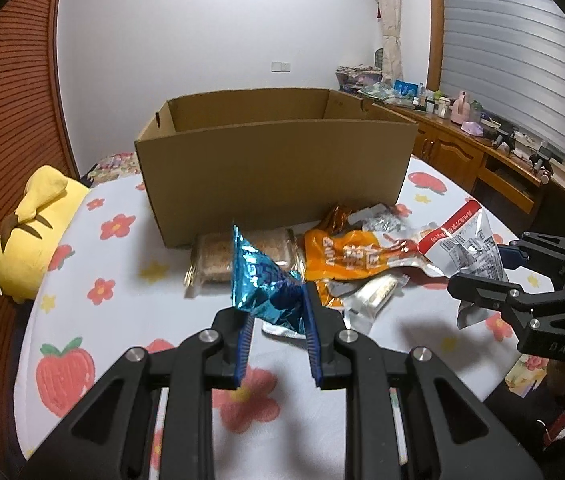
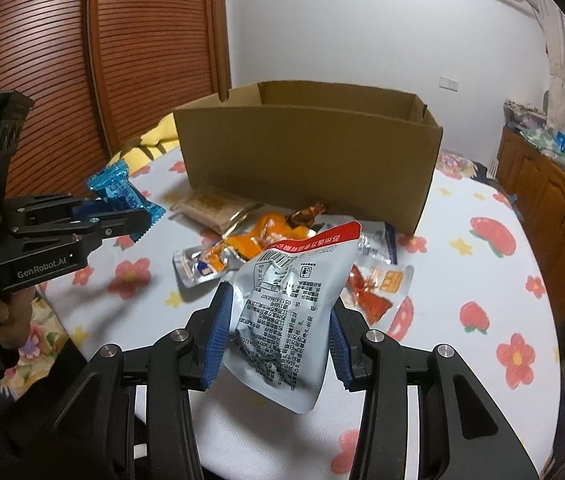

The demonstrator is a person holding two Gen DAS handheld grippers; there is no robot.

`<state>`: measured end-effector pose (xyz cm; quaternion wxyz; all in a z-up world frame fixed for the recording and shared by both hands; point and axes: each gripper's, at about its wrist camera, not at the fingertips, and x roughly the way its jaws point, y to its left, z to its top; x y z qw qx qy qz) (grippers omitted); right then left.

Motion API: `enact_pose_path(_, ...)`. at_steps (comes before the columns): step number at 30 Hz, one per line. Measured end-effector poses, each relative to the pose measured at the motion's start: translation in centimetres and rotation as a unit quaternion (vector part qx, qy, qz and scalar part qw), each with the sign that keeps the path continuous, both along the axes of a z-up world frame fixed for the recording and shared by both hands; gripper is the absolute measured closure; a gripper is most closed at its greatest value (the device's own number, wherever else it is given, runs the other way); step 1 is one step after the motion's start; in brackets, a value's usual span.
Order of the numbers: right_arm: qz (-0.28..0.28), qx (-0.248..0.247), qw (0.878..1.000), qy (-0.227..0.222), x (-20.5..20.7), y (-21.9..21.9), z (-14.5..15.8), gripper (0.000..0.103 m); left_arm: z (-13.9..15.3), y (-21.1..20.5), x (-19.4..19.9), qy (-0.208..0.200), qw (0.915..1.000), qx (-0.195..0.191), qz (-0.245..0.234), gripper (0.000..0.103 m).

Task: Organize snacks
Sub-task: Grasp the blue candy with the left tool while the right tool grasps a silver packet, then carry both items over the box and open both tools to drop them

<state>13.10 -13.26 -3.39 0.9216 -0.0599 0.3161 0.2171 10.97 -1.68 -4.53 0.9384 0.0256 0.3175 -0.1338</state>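
Observation:
My left gripper [image 1: 276, 308] is shut on a crinkled blue foil snack [image 1: 260, 276] and holds it above the bedspread, in front of the open cardboard box [image 1: 274, 168]. My right gripper [image 2: 280, 320] is shut on a silver-white packet with a red top band [image 2: 282, 312], also lifted clear. Each gripper shows in the other's view: the left gripper [image 2: 130, 210] with the blue snack [image 2: 122, 190], the right gripper [image 1: 482, 272] with the silver packet [image 1: 466, 244]. An orange packet [image 2: 266, 236], a brown biscuit pack [image 2: 214, 204] and small sachets [image 2: 370, 288] lie before the box [image 2: 306, 160].
The bedspread [image 1: 114, 280] is white with strawberries and flowers. A yellow plush pillow [image 1: 38, 232] lies at the left. A wooden cabinet [image 1: 462, 148] crowded with small items runs along the right wall. A slatted wooden door [image 2: 42, 60] stands behind. A hand [image 2: 2, 312] grips the left tool.

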Motion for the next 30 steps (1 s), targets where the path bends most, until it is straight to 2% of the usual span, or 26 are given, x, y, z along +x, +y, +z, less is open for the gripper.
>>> enact_pose_path(7, -0.003, -0.003, 1.0, -0.017, 0.6, -0.6, 1.5, 0.058, 1.3, -0.7, 0.6, -0.016, 0.9998, 0.003, -0.005, 0.081)
enact_pose_path(16, 0.004, -0.009, 0.998, -0.058, 3.0, -0.5, 5.0, 0.058, 3.9, -1.1, 2.6, -0.038, 0.9992, 0.004, -0.014, 0.081)
enact_pose_path(24, 0.019, -0.013, 0.997, -0.079, 6.8, 0.3, 7.4, 0.058, 5.9, -1.2, 6.2, -0.048, 0.9987, 0.007, -0.016, 0.081)
enact_pose_path(30, 0.035, 0.004, 0.996, -0.079, 10.6, 0.5, 8.8, 0.057, 7.3, -1.6, 9.3, -0.061, 0.9979, 0.013, -0.018, 0.081)
